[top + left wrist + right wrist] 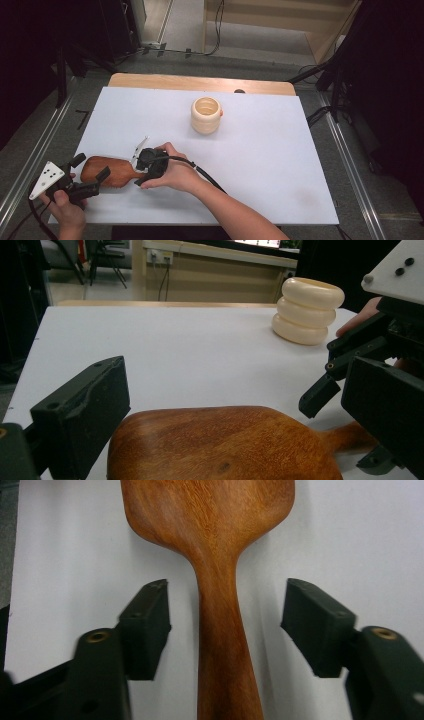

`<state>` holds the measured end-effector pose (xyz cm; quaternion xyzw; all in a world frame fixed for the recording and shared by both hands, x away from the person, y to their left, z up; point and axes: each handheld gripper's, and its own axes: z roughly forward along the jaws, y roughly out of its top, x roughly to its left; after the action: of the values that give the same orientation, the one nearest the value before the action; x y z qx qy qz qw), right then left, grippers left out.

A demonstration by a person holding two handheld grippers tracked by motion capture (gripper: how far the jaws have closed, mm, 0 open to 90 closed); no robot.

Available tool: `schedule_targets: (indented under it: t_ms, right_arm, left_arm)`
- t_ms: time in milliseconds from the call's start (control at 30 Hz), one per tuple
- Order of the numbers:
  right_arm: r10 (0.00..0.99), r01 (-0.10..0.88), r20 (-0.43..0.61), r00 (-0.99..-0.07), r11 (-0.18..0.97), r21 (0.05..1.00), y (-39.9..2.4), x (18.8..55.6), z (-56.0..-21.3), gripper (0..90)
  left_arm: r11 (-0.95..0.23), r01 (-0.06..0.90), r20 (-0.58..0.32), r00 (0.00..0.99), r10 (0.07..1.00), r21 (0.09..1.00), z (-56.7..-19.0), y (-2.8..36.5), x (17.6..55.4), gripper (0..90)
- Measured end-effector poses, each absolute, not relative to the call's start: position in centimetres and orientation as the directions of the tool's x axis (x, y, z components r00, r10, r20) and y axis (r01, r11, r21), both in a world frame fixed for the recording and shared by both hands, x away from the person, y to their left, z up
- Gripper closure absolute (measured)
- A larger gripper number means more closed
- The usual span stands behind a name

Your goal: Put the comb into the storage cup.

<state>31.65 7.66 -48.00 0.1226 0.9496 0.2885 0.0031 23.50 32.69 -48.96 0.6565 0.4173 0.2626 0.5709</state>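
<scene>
**At the near left of the table: paddle framed, not yet gripped**

On the white table top (260,150), seen from the high view, a wooden paddle (102,170) lies flat near your edge, its handle pointing right. Your right gripper (145,162) sits over that handle, and your left gripper (90,175) rests by the broad blade. A cream ribbed cup (205,115) stands well apart, farther up the table.

In the left gripper view, your jaws stand open on either side of the paddle blade (220,445) without pressing it. The right gripper (345,375) shows at the handle end, and the cup (307,311) stands beyond.

In the right gripper view, the handle (220,630) runs up between your fingers (147,625). They are parted, with a clear gap on each side.

By my reading, the approach is done. Closing on the handle and lifting are left.
</scene>
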Motion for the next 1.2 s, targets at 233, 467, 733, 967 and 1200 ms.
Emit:
schedule_targets:
  t_ms: [233,467,733,967,1200]
  right_arm:
    - [0.217,0.206,0.041,-0.975,0.831,0.517,8.6,31.5,-48.1,51.2]
    - [0.242,0.226,0.033,-0.97,0.839,0.496,9.4,31.6,-48.4,59.3]
    - [0.197,0.158,-0.027,-0.98,0.853,0.498,9.6,30.9,-48.4,69.9]
    - [0.215,0.17,-0.014,-0.976,0.809,0.563,8.8,30.8,-48.7,70.1]
    - [0.235,0.157,-0.045,-0.971,0.767,0.622,8.0,30.7,-49.0,70.1]
  left_arm:
    - [-0.006,0.248,-0.126,0.514,0.849,0.969,-48.9,32.7,23.5,0.0]
    - [-0.006,0.245,-0.126,0.515,0.848,0.969,-49.0,32.6,23.5,0.0]
    - [-0.006,0.241,-0.122,0.515,0.848,0.97,-48.9,32.6,23.4,0.0]
    - [0.011,0.235,-0.131,0.502,0.855,0.972,-48.9,32.9,23.3,0.0]
    - [0.035,0.23,-0.146,0.486,0.862,0.973,-48.5,33.2,23.1,0.0]
